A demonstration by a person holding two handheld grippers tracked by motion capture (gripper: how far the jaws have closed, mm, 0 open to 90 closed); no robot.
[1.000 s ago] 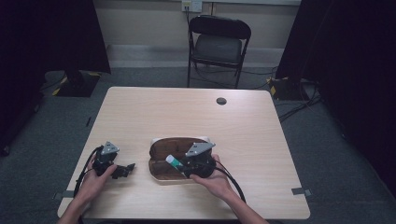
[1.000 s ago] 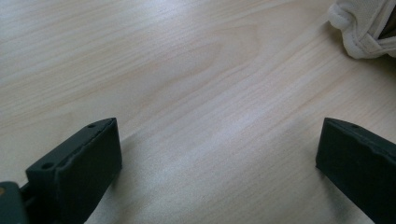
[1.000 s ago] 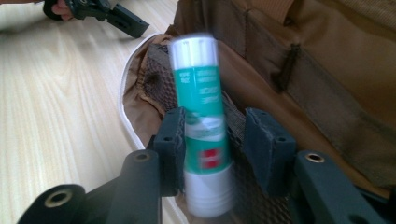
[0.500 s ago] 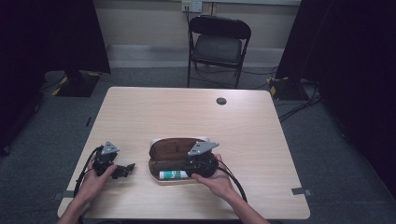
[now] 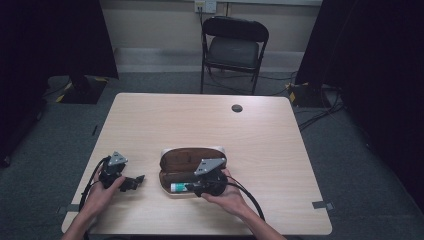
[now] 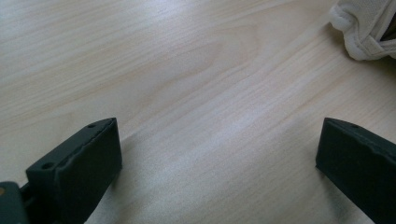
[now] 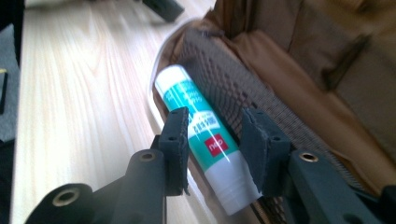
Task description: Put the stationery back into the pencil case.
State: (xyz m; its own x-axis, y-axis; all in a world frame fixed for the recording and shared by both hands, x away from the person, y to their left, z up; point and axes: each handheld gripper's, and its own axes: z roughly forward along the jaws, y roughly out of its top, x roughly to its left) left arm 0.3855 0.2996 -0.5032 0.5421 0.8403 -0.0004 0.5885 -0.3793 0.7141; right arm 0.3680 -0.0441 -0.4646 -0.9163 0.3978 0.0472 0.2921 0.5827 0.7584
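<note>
high view sits above, looking forward and down at the whole table (image 5: 150, 125), left gripper view skims bare tabletop super close, right gripper view right up on the open case (image 7: 299, 56), also visible from above

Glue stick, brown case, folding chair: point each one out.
glue stick (image 7: 198, 122), right gripper view, on its teal label.
brown case (image 5: 187, 158), high view, on its open lid's lining.
folding chair (image 5: 233, 50), high view, on its seat.

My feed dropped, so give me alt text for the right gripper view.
A white and teal tube lies in the open brown case, along its near edge, between the right tool's parted black jaws. Light wood table runs alongside.
</note>
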